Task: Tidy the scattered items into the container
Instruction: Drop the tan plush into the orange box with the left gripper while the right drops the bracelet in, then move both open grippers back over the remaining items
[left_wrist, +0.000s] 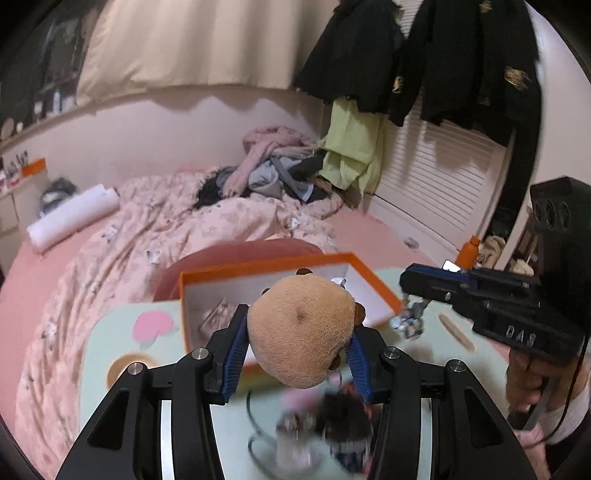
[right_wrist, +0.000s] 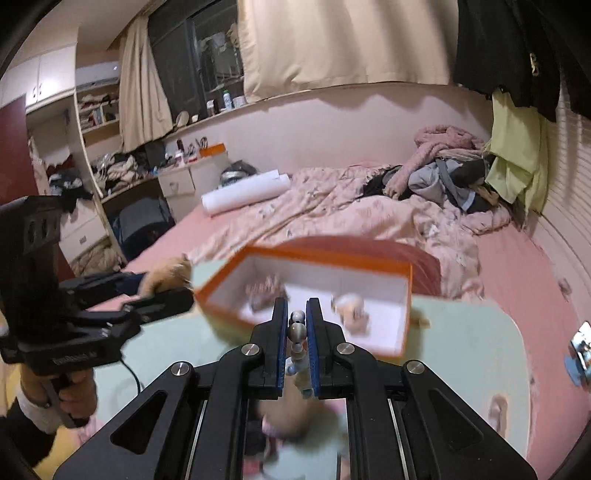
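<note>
Bedroom setting, with a pale green table (left_wrist: 122, 332) drawn up against a bed under a rumpled pink quilt (left_wrist: 147, 221). At the table's far edge, an orange box (left_wrist: 280, 264) with white inner walls, open-topped and already holding a few small blurred items, so evidently the container to be filled. Just in front of it and partly over its near rim, a tan plush toy (left_wrist: 303, 332), squeezed at both flanks between the blue pads of the left gripper (left_wrist: 299, 343), jaws partly open around the soft body, raised clear of the table, probably for carrying over the wall. Near the box's right corner, the right gripper (right_wrist: 296, 332), jaws nearly together on a small metal ball-chain (right_wrist: 297, 328) with a little charm dangling below; pinching high on the chain likely lets the charm hang free for a clean drop. Below both grippers, more clutter, too blurred to name. Further right, a pale wooden stick (left_wrist: 456, 332) lying flat.
</note>
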